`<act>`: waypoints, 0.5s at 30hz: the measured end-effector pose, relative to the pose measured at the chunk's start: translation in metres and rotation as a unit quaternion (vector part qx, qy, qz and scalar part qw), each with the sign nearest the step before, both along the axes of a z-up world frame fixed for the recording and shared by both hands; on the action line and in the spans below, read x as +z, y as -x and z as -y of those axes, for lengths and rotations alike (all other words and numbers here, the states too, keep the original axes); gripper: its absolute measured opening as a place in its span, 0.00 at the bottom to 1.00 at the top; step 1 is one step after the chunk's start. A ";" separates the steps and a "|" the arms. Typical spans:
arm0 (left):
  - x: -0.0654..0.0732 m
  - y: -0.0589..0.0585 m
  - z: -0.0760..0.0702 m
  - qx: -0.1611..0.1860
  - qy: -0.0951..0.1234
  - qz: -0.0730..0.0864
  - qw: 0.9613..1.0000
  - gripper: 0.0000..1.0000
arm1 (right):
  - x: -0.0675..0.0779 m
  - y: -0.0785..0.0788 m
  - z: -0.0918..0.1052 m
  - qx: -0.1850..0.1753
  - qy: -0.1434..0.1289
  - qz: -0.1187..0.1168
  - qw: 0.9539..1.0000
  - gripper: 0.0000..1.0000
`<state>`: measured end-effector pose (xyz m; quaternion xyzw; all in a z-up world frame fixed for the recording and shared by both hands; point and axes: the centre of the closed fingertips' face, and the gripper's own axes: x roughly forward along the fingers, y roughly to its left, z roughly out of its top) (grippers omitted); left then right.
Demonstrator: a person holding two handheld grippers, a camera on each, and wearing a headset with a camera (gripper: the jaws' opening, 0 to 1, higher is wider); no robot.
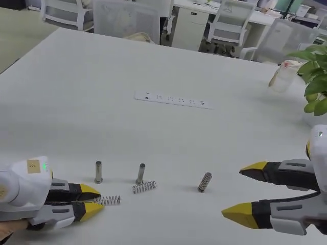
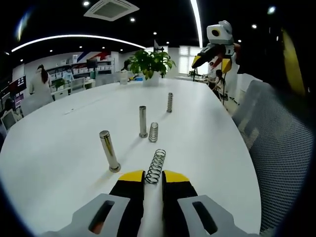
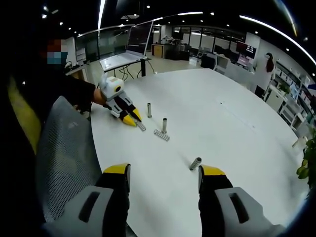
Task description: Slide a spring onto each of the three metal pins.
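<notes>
Two bare metal pins stand upright near the table's front. To their right a third pin wears a spring and leans a little. One loose spring lies by the middle pin. Another spring lies flat with its near end between the yellow tips of my left gripper, which is shut on it. In the left gripper view that spring runs out from the jaws toward the nearest pin. My right gripper hovers open to the right of the sprung pin, holding nothing.
A white power strip lies flat further back on the white table. A potted plant and a clear jar stand at the far right. Office chairs line the far edge.
</notes>
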<state>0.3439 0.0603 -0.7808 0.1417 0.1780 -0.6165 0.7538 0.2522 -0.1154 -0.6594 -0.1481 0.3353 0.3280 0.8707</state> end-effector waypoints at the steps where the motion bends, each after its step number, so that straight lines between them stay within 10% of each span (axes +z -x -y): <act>1: 0.000 0.000 0.000 0.000 -0.001 0.000 1.000 0.06 | 0.000 0.000 0.000 0.000 0.000 0.000 1.000 0.53; 15: -0.001 0.002 0.001 -0.005 -0.003 0.011 1.000 0.03 | -0.002 0.002 -0.004 0.003 -0.003 -0.002 1.000 0.53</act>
